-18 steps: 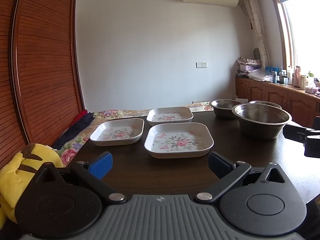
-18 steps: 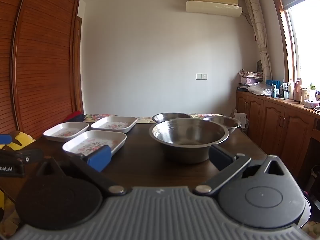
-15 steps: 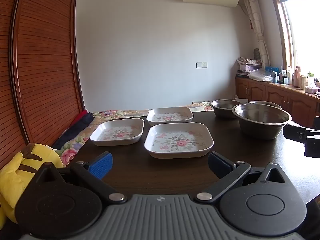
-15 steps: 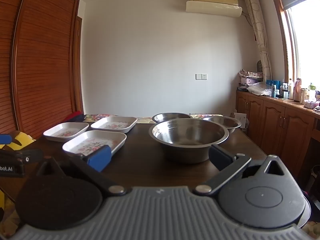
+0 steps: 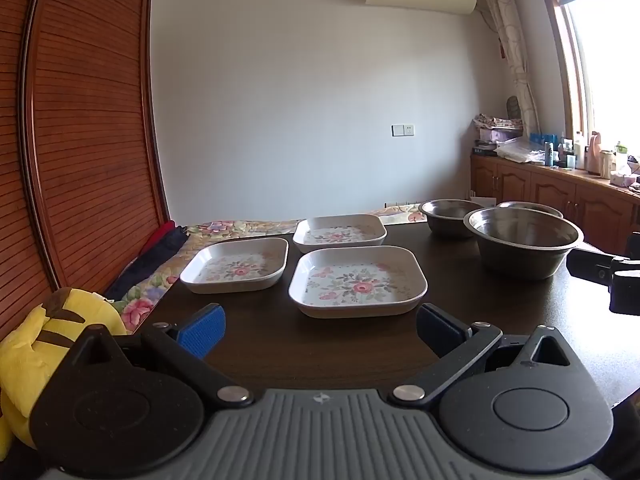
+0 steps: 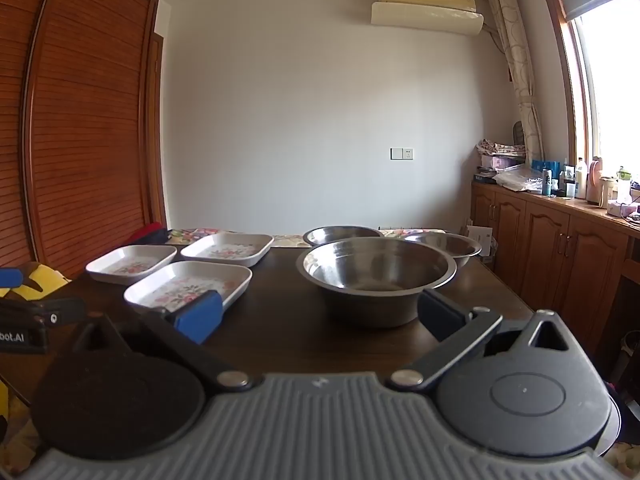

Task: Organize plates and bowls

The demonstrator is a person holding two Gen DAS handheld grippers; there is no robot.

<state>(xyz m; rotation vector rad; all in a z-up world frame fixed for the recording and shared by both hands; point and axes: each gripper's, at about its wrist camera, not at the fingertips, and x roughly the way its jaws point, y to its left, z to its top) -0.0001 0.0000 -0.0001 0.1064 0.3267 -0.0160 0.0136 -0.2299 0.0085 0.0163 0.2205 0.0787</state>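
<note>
Two tools hover wide open and empty above the dark worktop [image 5: 460, 280]: the left tool [image 5: 320, 330] faces the nearest floral plate [image 5: 357, 281] straight ahead, while the right tool [image 6: 320, 316] faces the large steel bowl [image 6: 376, 280].

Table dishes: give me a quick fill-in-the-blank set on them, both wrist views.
1. The number of flowered plates on the table is ____.
2. The bowls are made of ____.
3. Both the left tongs and right tongs are ____.
4. The plates sit to the ____ of the bowls.

Missing: three; metal; open; left
</note>
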